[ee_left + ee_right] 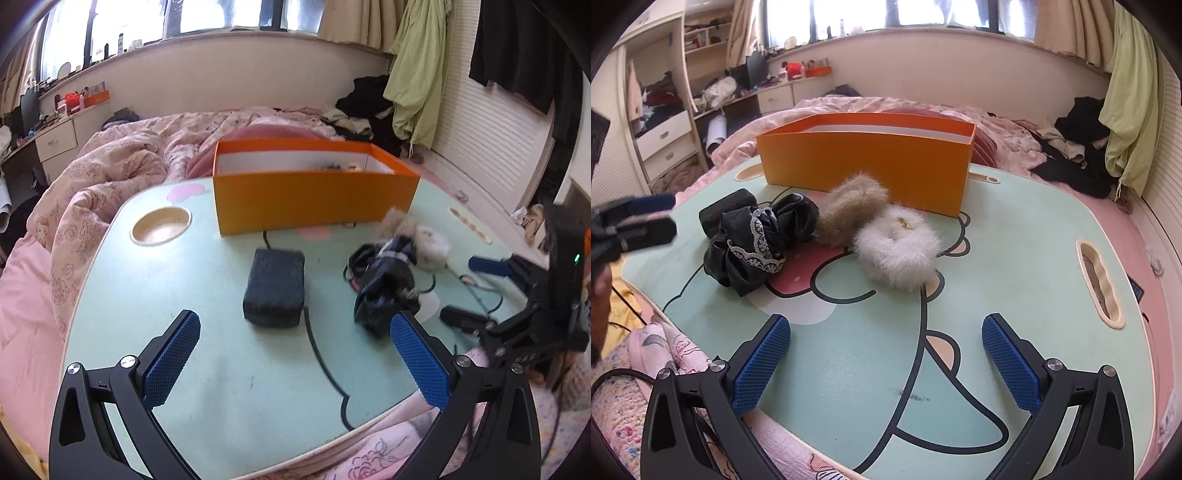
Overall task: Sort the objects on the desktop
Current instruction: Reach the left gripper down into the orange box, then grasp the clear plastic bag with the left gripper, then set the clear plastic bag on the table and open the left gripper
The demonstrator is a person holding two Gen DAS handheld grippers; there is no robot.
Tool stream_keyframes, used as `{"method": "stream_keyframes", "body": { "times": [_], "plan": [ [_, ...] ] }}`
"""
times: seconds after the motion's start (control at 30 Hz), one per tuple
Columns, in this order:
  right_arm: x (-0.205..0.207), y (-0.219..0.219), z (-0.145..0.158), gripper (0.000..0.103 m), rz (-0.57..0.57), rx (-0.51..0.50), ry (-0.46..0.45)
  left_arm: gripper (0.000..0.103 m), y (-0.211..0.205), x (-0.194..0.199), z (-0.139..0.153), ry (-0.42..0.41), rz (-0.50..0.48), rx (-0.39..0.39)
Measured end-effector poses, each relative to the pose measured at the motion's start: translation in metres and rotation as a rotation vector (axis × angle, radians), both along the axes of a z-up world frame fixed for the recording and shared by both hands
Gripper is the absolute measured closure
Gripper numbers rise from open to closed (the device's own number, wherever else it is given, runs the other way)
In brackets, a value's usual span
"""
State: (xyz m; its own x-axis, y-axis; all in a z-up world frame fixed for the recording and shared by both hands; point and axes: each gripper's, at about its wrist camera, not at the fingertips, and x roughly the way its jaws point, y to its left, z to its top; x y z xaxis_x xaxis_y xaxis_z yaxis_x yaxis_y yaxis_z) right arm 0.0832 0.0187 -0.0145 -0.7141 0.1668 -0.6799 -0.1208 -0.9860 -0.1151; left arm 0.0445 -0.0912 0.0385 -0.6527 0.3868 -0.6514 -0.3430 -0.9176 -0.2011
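An orange box (314,199) stands open at the far side of a mint-green lap table (155,295); it also shows in the right wrist view (864,162). A dark rectangular pouch (274,287) lies before it. A black lace-trimmed scrunchie (757,240), a tan furry scrunchie (853,210) and a white furry scrunchie (897,247) lie together. My left gripper (295,350) is open and empty above the table's near part, short of the pouch. My right gripper (886,362) is open and empty, short of the white scrunchie; it also shows in the left wrist view (472,291).
The table rests on a bed with a pink quilt (92,177). A round cup recess (161,225) sits in the table's far left corner, and an oval slot (1099,284) lies near its right edge. Clothes (1078,147) are piled by the wall.
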Motion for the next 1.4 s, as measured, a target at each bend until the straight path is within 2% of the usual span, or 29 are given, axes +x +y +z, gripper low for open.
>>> {"method": "stream_keyframes", "body": {
  "times": [0.17,0.23,0.27,0.37,0.47,0.5,0.53,0.6,0.67,0.7,0.73,0.77,0.8,0.83,0.97,1.13,1.3,1.4],
  "plan": [
    [0.0,0.0,0.0,0.0,-0.001,0.0,0.0,0.0,0.018,-0.056,0.064,0.055,-0.027,-0.044],
    [0.0,0.0,0.0,0.0,-0.002,0.0,0.0,0.005,0.039,-0.087,0.073,0.013,-0.08,-0.048],
    [0.0,0.0,0.0,0.0,-0.002,0.0,0.0,0.007,0.053,-0.106,0.074,-0.035,-0.115,-0.047],
    [0.0,0.0,0.0,0.0,-0.002,0.0,0.001,0.01,0.09,-0.152,0.063,-0.202,-0.182,-0.025],
    [0.0,0.0,0.0,0.0,-0.003,-0.001,0.004,0.011,0.119,-0.194,0.039,-0.352,-0.157,-0.003],
    [0.0,0.0,0.001,0.0,-0.004,-0.001,0.006,0.014,0.126,-0.206,0.03,-0.389,-0.147,-0.003],
    [0.0,0.0,0.001,0.0,-0.005,-0.002,0.007,0.023,0.132,-0.214,0.021,-0.416,-0.134,-0.01],
    [0.0,0.0,0.001,0.0,-0.006,-0.002,0.008,0.033,0.142,-0.224,0.004,-0.471,-0.116,-0.038],
    [0.0,0.0,0.001,0.0,-0.007,-0.003,0.009,0.039,0.149,-0.229,-0.009,-0.509,-0.112,-0.064],
    [0.0,0.0,0.001,0.0,-0.007,-0.003,0.009,0.049,0.151,-0.23,-0.015,-0.522,-0.114,-0.075],
    [-0.001,0.0,0.002,0.0,-0.008,-0.003,0.009,0.054,0.153,-0.23,-0.019,-0.531,-0.123,-0.083],
    [-0.001,0.0,0.001,0.0,-0.008,-0.003,0.009,0.058,0.154,-0.228,-0.021,-0.53,-0.138,-0.086],
    [0.0,0.0,0.001,0.0,-0.008,-0.003,0.009,0.07,0.153,-0.227,-0.022,-0.524,-0.154,-0.082],
    [0.0,0.0,0.001,0.0,-0.008,-0.003,0.01,0.071,0.151,-0.225,-0.021,-0.52,-0.165,-0.073],
    [-0.001,0.0,0.001,0.0,-0.009,-0.003,0.01,0.072,0.135,-0.216,-0.008,-0.474,-0.16,-0.032],
    [0.0,0.0,0.001,0.0,-0.01,-0.003,0.01,0.072,0.105,-0.191,0.038,-0.376,-0.183,0.099],
    [0.0,0.0,0.001,0.0,-0.011,-0.004,0.01,0.072,0.08,-0.146,0.088,-0.255,-0.243,0.211],
    [0.001,0.0,0.001,0.0,-0.012,-0.004,0.01,0.072,0.07,-0.118,0.095,-0.23,-0.295,0.268]
  ]
}}
